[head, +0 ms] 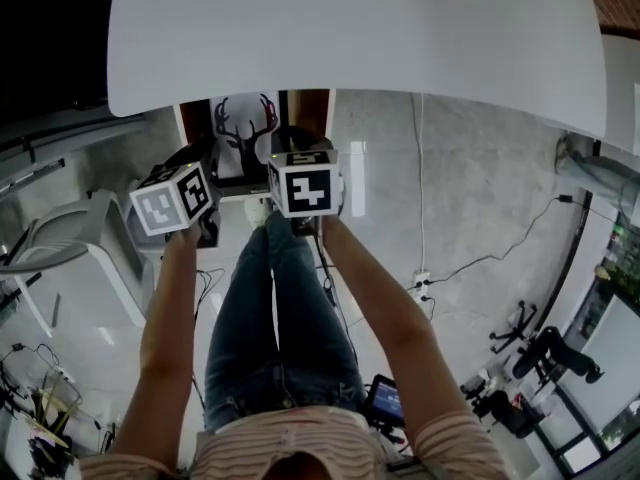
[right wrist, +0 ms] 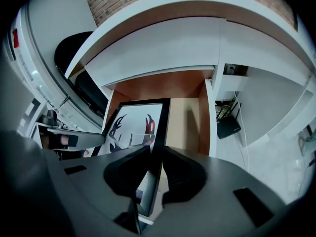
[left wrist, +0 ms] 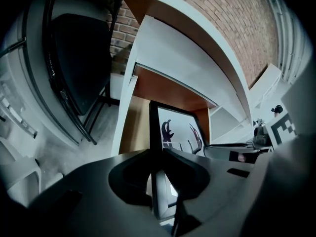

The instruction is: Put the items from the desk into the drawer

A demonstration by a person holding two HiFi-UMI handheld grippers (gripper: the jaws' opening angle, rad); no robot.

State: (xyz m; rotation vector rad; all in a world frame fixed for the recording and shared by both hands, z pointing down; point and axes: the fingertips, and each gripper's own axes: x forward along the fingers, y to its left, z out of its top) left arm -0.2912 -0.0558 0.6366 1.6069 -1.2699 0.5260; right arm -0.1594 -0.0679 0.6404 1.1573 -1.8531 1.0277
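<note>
A black-framed picture [head: 243,131] with a dark antler print hangs between both grippers, just below the white desk top [head: 360,38]. My left gripper [left wrist: 159,164] is shut on the frame's left edge [left wrist: 154,127]. My right gripper [right wrist: 152,167] is shut on the frame's right edge [right wrist: 160,127]. The print [right wrist: 129,128] faces up. Behind and under the frame is the open drawer [right wrist: 182,90] with a brown wooden inside, set beneath the desk. In the head view the marker cubes [head: 303,181] hide the jaws.
A white chair [head: 75,238] stands to the left, and a black chair [left wrist: 79,58] is close to the drawer's left side. The person's jeans-clad legs [head: 275,318] are below the frame. Cables and a power strip [head: 421,283] lie on the floor at right.
</note>
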